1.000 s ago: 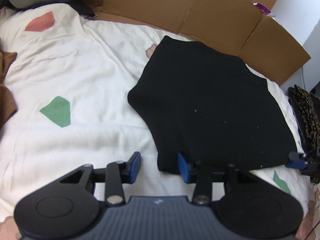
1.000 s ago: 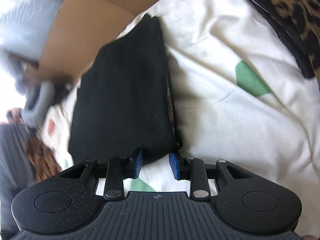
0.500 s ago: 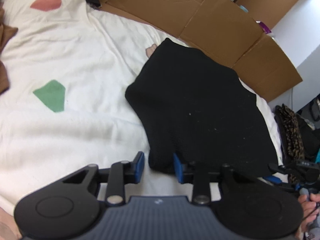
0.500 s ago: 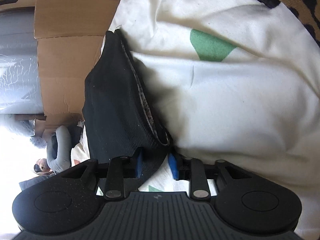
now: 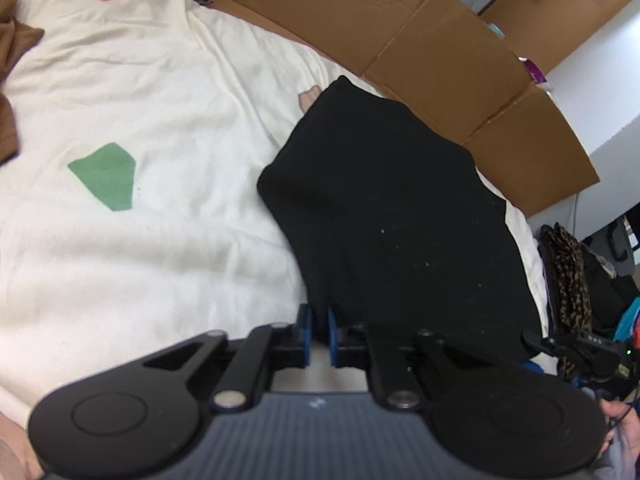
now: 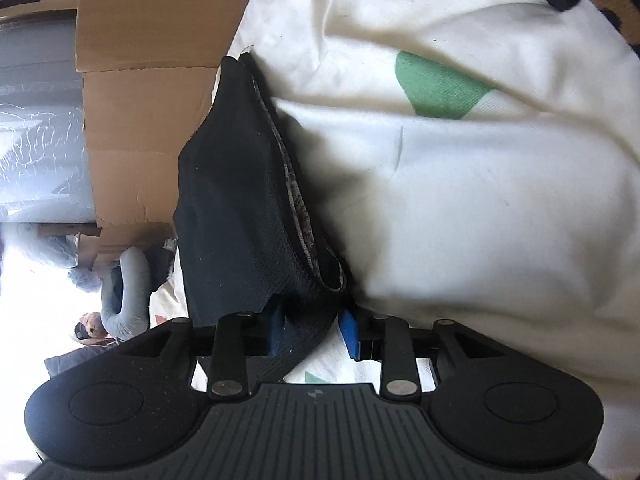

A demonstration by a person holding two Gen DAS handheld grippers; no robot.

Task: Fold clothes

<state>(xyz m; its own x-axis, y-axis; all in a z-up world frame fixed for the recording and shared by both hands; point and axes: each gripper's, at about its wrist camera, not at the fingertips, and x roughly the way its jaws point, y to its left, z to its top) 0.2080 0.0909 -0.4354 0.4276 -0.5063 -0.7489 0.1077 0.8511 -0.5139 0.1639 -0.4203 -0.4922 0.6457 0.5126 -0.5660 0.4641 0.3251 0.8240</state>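
Observation:
A folded black knit garment [image 5: 392, 208] lies on a white sheet [image 5: 120, 240] with coloured patches. My left gripper [image 5: 319, 332] is at its near left corner. Its jaws are closing and stand narrow, with the blue pads pinching that corner. In the right wrist view the same garment [image 6: 232, 208] shows its layered right edge. My right gripper [image 6: 312, 330] is at the near right corner with its jaws opening. The cloth hangs between the pads, against the left pad [image 6: 276, 328] and clear of the right one.
Flattened cardboard [image 5: 440, 48] lines the far edge of the bed. Leopard-print clothing [image 5: 568, 272] is heaped at the right, and a brown garment [image 5: 12, 80] lies at the far left. A grey pillow [image 6: 128, 280] sits beyond the garment.
The left jaws have narrowed from wide apart onto the garment's corner. The right jaws closed on their corner half a second ago and have widened again. The right view has rolled.

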